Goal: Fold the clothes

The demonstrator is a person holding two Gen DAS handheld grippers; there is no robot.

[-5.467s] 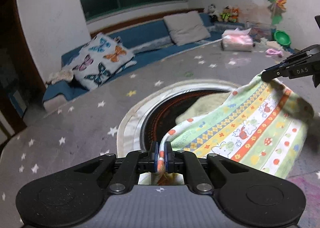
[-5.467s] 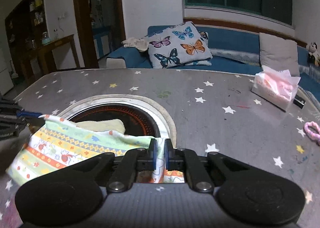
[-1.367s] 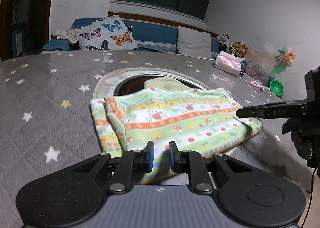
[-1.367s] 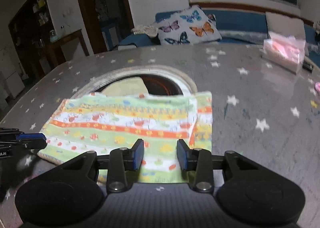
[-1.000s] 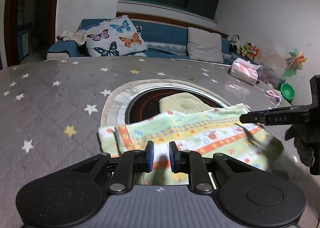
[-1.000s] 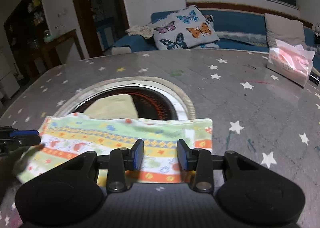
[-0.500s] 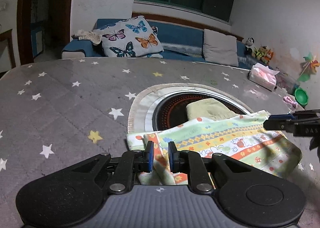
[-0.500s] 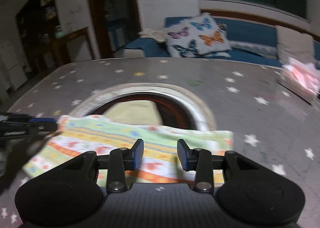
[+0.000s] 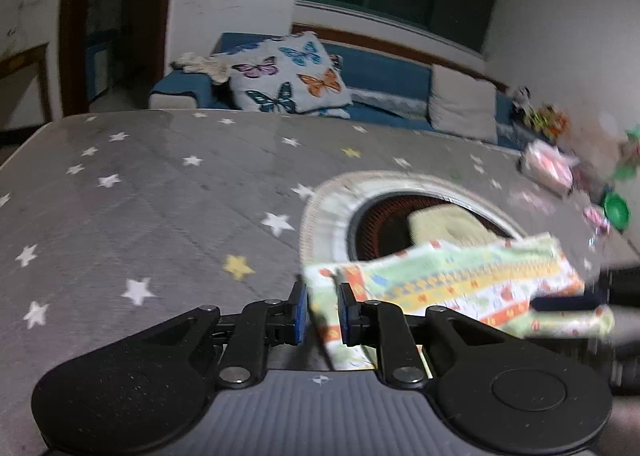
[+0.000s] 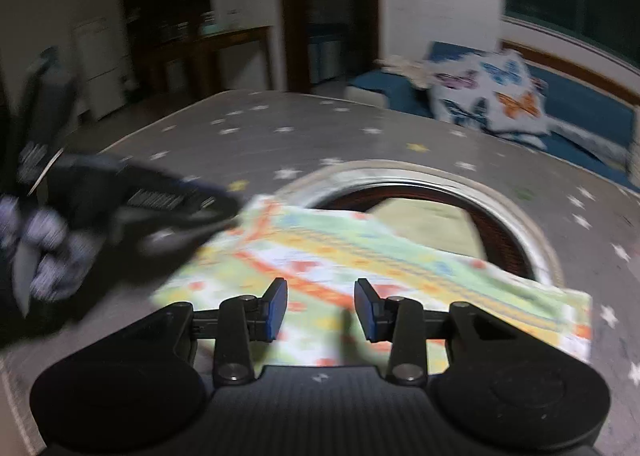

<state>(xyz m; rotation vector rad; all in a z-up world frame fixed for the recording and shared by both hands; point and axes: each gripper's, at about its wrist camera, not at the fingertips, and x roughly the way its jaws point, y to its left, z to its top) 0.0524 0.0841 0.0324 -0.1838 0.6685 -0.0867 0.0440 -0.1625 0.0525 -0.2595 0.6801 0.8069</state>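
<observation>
A folded patterned cloth with green, yellow and orange stripes lies flat on the grey star-print table, partly over a round recess. It also shows in the right wrist view. My left gripper is open with a narrow gap at the cloth's left corner, which lies between its fingers. My right gripper is open wide above the cloth's near edge and holds nothing. The left gripper also shows, blurred, in the right wrist view, at the cloth's left end.
A round recess in the table holds a pale yellow cloth. A pink tissue pack and a green bowl sit at the far right. A blue sofa with a butterfly pillow is behind the table.
The cloth was let go and lies folded on the table. Both grippers have swung leftward, and the right gripper has moved along the near edge toward the left end. Both views are motion-blurred.
</observation>
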